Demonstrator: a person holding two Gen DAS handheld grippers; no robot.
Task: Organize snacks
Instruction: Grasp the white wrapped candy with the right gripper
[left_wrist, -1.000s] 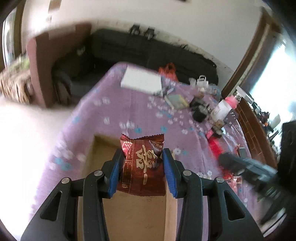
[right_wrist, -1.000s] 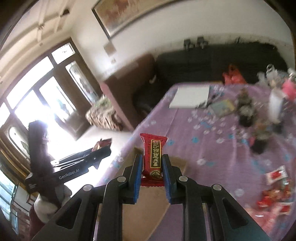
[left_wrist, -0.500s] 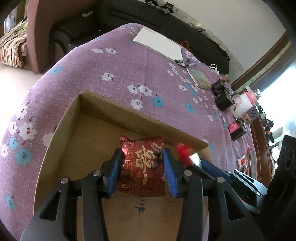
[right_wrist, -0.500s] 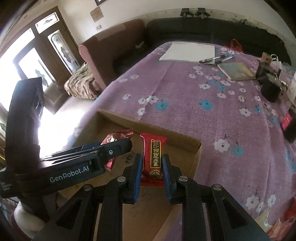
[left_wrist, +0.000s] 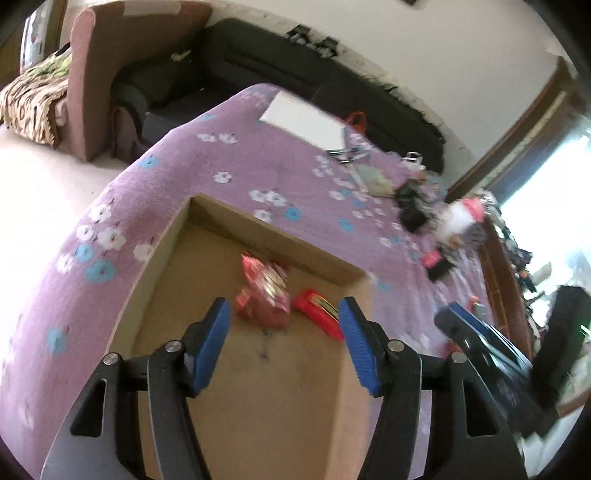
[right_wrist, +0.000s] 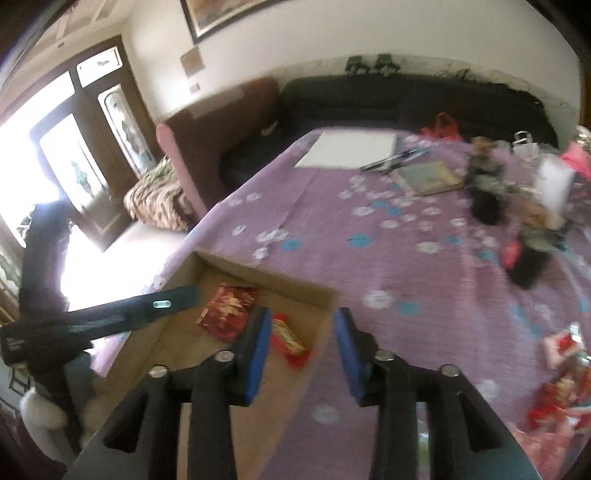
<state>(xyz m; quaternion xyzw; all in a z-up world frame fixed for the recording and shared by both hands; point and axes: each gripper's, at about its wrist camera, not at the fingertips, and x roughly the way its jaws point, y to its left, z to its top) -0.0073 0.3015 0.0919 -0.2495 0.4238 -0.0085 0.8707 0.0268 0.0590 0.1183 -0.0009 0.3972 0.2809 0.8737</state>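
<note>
Cardboard box (left_wrist: 207, 236) fills the lower middle of both views, on the purple flowered cloth (left_wrist: 295, 177). We see the dark red packet (left_wrist: 264, 295) and the red bar (left_wrist: 319, 312) lying loose on its floor. Our left gripper (left_wrist: 284, 332) and right gripper (right_wrist: 301, 341) are both opening, jaws apart, nothing pinched.

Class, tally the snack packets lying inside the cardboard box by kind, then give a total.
Dark red foil snack packet: 1
Bright red snack bar: 1
Total in the cardboard box: 2
</note>
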